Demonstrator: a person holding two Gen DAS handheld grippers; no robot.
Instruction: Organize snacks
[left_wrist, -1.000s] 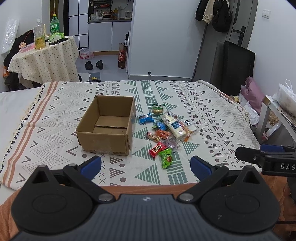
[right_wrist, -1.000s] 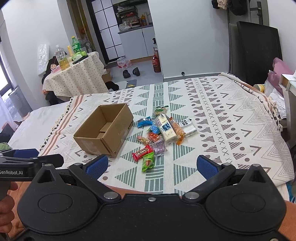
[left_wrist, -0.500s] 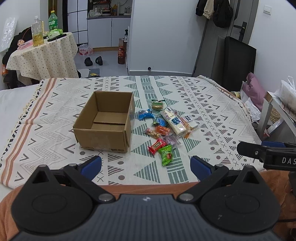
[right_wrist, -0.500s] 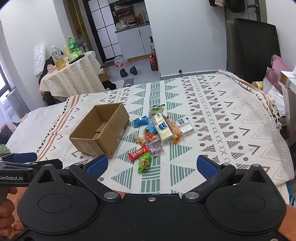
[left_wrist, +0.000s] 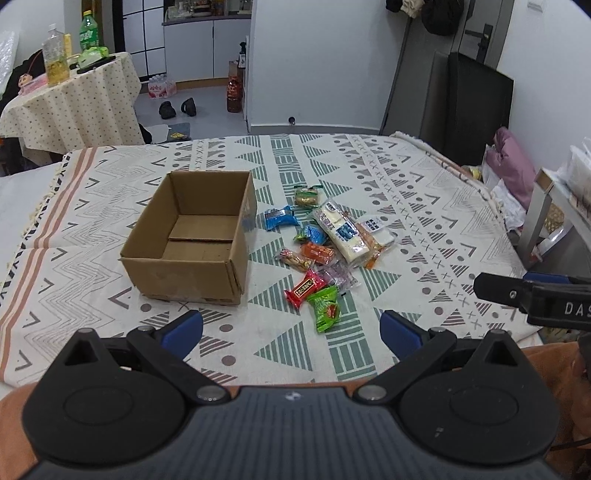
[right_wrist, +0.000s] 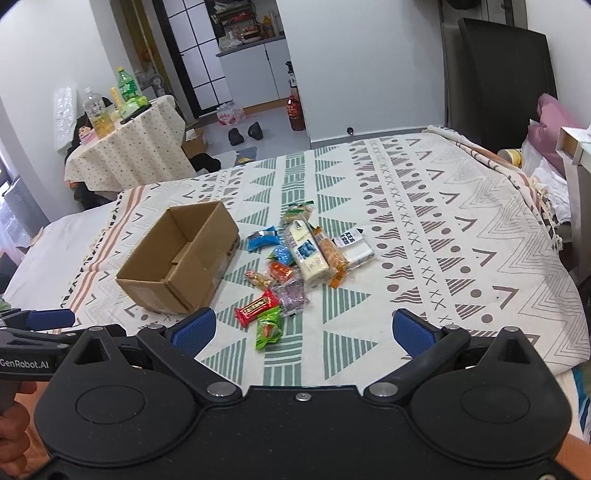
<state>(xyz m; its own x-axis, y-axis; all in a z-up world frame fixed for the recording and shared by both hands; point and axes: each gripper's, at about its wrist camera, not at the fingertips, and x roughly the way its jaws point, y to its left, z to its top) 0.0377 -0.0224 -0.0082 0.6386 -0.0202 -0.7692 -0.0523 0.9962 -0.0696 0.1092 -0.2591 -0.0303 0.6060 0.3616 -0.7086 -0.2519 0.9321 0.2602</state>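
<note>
The snacks (left_wrist: 325, 251) are lying in a loose pile on the patterned bedspread (left_wrist: 424, 206), just to the right of the cardboard box (left_wrist: 192, 236) — the box is sitting open-topped with nothing showing inside. Nearest the cameras, a green packet (left_wrist: 325, 308) is lying touching a red packet (left_wrist: 304, 288); farther back a long white packet (left_wrist: 341, 232) is resting across the others. The left gripper (left_wrist: 291, 328) is hovering over the bed's near edge with its jaws spread wide, holding nothing. The right gripper (right_wrist: 301, 330) is doing likewise — fingers parted, empty. Behind the bed, a small draped table (right_wrist: 129, 147) is carrying bottles (right_wrist: 127, 86).
</note>
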